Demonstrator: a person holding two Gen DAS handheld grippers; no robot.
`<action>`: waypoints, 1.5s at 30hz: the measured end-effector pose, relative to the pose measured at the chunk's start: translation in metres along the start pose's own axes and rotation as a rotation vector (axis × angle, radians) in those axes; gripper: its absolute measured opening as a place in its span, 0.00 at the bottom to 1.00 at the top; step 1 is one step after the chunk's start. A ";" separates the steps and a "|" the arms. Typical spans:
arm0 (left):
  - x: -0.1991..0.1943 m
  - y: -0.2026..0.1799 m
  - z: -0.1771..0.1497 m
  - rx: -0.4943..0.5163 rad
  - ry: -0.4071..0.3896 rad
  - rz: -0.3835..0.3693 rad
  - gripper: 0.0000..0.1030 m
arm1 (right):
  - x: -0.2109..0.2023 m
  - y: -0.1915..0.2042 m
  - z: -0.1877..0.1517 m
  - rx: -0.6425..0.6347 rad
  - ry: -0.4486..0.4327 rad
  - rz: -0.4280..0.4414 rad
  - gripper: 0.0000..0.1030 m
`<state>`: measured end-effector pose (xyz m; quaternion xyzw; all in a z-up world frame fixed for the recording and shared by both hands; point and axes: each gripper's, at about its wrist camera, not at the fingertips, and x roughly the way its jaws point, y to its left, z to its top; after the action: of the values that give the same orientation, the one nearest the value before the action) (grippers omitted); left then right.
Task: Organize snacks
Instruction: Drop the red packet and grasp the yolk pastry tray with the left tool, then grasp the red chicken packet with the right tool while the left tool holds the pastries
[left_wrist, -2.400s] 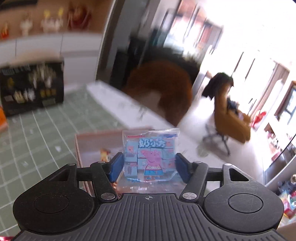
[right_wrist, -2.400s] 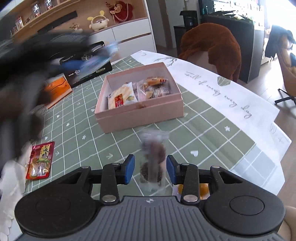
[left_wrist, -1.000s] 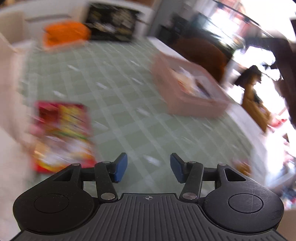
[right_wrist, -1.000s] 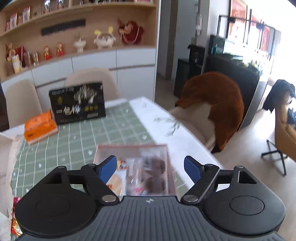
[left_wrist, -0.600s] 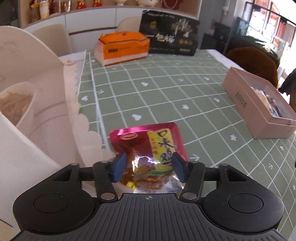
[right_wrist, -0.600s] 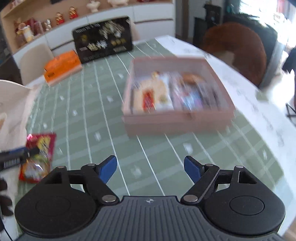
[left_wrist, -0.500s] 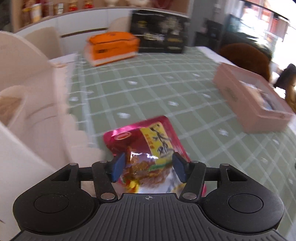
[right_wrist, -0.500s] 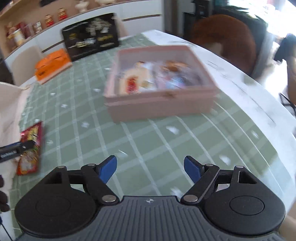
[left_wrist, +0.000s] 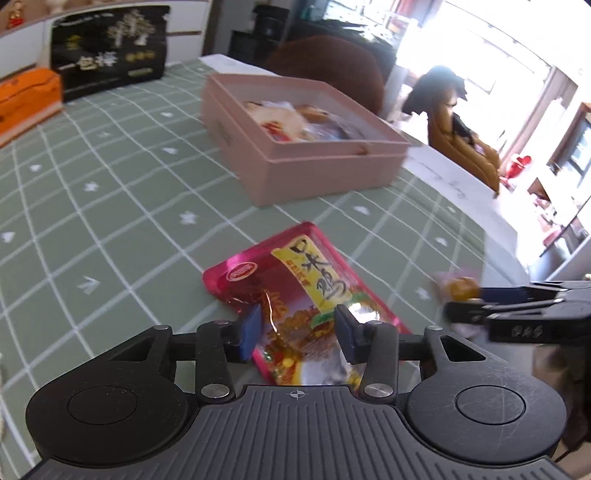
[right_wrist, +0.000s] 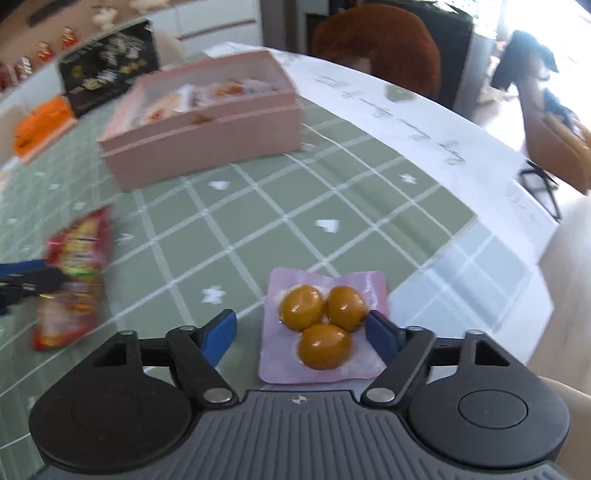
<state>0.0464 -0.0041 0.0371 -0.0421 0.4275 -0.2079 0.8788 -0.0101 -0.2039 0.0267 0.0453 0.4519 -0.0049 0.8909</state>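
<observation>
Two snack packs are getting picked up at once here. Left gripper (left_wrist: 297, 326) is down over the red pack (left_wrist: 295, 291), which lies flat on the green checked counter (left_wrist: 110, 206); its jaws are closing with the near end of the pack between them, left pad right at the crinkled foil edge, though I can't say they're actually squeezing it yet. Right gripper (right_wrist: 301, 330) is over the pink pack (right_wrist: 325, 325) with three yellow-brown balls sealed inside. That one sits near the counter's edge, close to the white runner (right_wrist: 424, 125). Its jaws are closing too: right pad looks to be at the pack's edge, left pad clearly off it with a gap.

Pink box (left_wrist: 303, 162) sits open farther back on the counter, already with several wrapped snacks inside. Behind it are a black box (left_wrist: 109, 51) and an orange box (left_wrist: 26, 99). Right wrist view is kinda blurry on the left side.
</observation>
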 end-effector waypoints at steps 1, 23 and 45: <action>-0.001 -0.002 -0.001 -0.005 0.002 0.001 0.45 | -0.002 0.005 -0.003 -0.019 -0.004 0.023 0.59; 0.004 -0.110 0.000 0.450 0.069 -0.077 0.44 | -0.025 0.002 -0.025 -0.133 0.008 0.089 0.77; 0.021 -0.112 -0.028 0.322 0.157 -0.109 0.30 | -0.060 -0.062 -0.038 0.145 -0.049 -0.029 0.78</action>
<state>-0.0007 -0.1119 0.0321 0.0923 0.4531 -0.3234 0.8256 -0.0789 -0.2640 0.0479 0.1030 0.4289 -0.0518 0.8960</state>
